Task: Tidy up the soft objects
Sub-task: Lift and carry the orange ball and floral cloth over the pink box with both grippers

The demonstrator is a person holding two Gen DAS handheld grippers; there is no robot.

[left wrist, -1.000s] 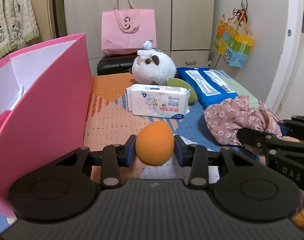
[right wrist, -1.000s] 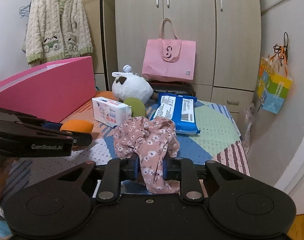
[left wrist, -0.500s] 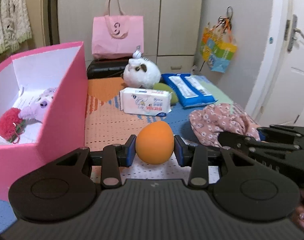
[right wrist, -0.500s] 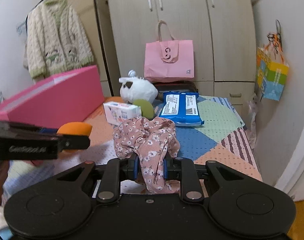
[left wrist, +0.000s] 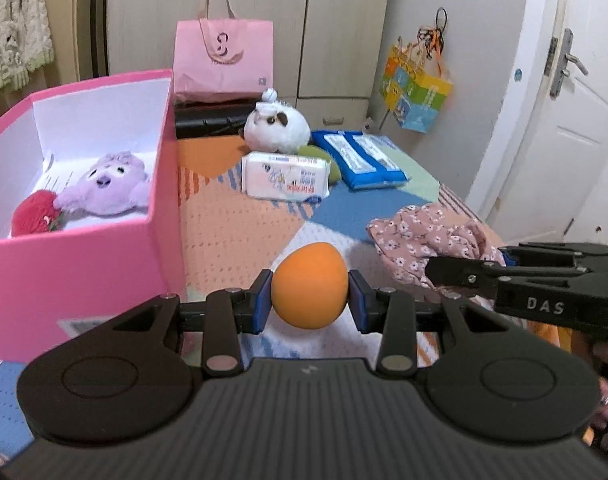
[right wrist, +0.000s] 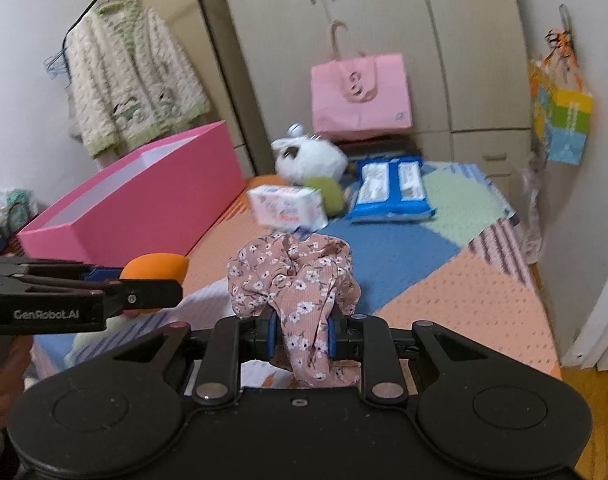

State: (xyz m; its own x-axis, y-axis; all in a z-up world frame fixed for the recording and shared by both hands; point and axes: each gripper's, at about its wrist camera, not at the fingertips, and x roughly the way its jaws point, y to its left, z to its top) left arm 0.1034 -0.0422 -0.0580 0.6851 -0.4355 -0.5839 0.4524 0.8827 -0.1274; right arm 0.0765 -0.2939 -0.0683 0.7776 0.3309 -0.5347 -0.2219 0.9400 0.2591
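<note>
My left gripper (left wrist: 309, 304) is shut on an orange egg-shaped sponge (left wrist: 309, 285), held above the patchwork mat to the right of the open pink box (left wrist: 84, 272). That sponge (right wrist: 156, 267) also shows at the left of the right wrist view. My right gripper (right wrist: 302, 332) is shut on a pink floral cloth (right wrist: 294, 276), which bunches up above the jaws and hangs below them. In the left wrist view the cloth (left wrist: 427, 236) sits right of the sponge. Inside the box lie a lilac plush (left wrist: 108, 184) and a red plush (left wrist: 38, 212).
On the mat farther back are a white tissue pack (left wrist: 286, 176), a white plush (left wrist: 278, 128), a green sponge (right wrist: 325, 194) and a blue wipes pack (left wrist: 361, 158). A pink paper bag (left wrist: 224, 60) stands against the wardrobe. A door (left wrist: 559, 120) is at the right.
Both grippers rose and drew back with their loads. The left one swung so the inside of the pink box came into view. The right one rolled, tilting its view.
</note>
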